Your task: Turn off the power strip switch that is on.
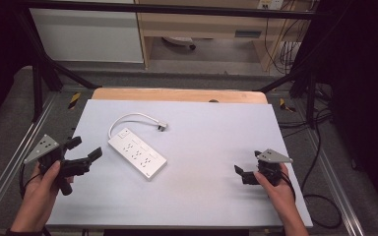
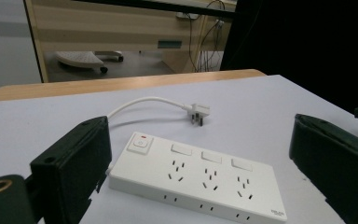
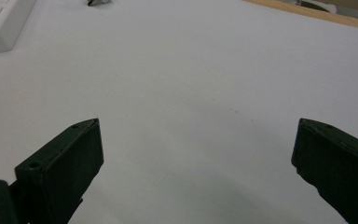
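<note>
My left gripper (image 1: 86,149) is the nearer one: the power strip (image 1: 137,153) lies just ahead of its wide-open, empty jaws, long axis slanting from far-left to near-right across the table (image 1: 211,147). My right gripper (image 1: 246,167), also spread wide and empty, sits well apart. The strip is hard, smooth white plastic, a flat slab; its cord (image 1: 128,118) curls back to the plug (image 1: 162,126).

L hand-held gripper (image 1: 85,149) held low at the person's left, jaws spread wide, pointing fwd-right. R hand-held gripper (image 1: 246,166) held at the person's right, jaws also wide apart, pointing left. Both forearms come in from below.
</note>
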